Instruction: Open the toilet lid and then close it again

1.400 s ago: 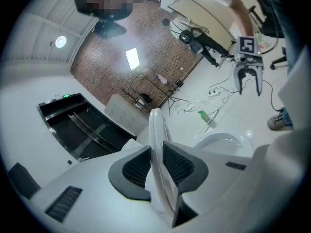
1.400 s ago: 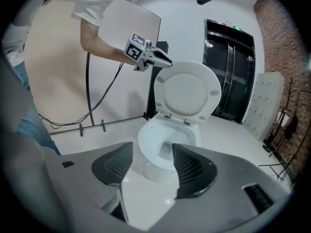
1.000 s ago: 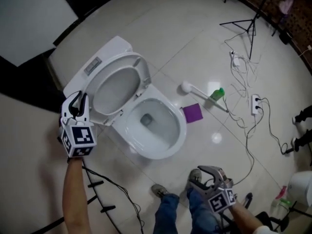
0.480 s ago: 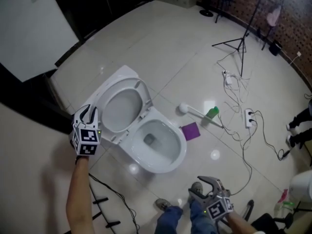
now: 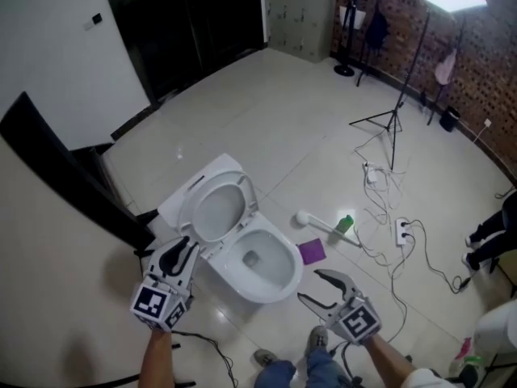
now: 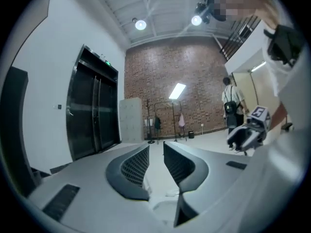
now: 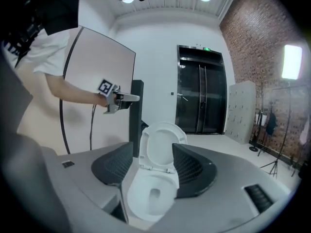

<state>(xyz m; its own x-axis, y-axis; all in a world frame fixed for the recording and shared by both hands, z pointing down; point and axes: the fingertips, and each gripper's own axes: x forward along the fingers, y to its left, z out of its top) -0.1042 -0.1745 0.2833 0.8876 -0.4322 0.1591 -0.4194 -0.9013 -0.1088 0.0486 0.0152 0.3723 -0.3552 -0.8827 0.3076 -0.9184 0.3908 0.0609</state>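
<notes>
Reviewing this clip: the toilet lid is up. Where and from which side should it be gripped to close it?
On the toilet lid, probably the upper side rim, far from the hinge, coming from the left gripper side. It stands raised, leaning back towards the tank, so that thin edge offers both faces to open jaws.

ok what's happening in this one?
A person stands over a toilet with a gripper in each hand. The toilet lid is up, tilted back toward the tank, and neither gripper touches it. The left gripper is off beside the tank; its jaws have just been opening, a narrow gap with nothing in it. The right gripper is held in front of the bowl, jaws wide and empty.
</notes>
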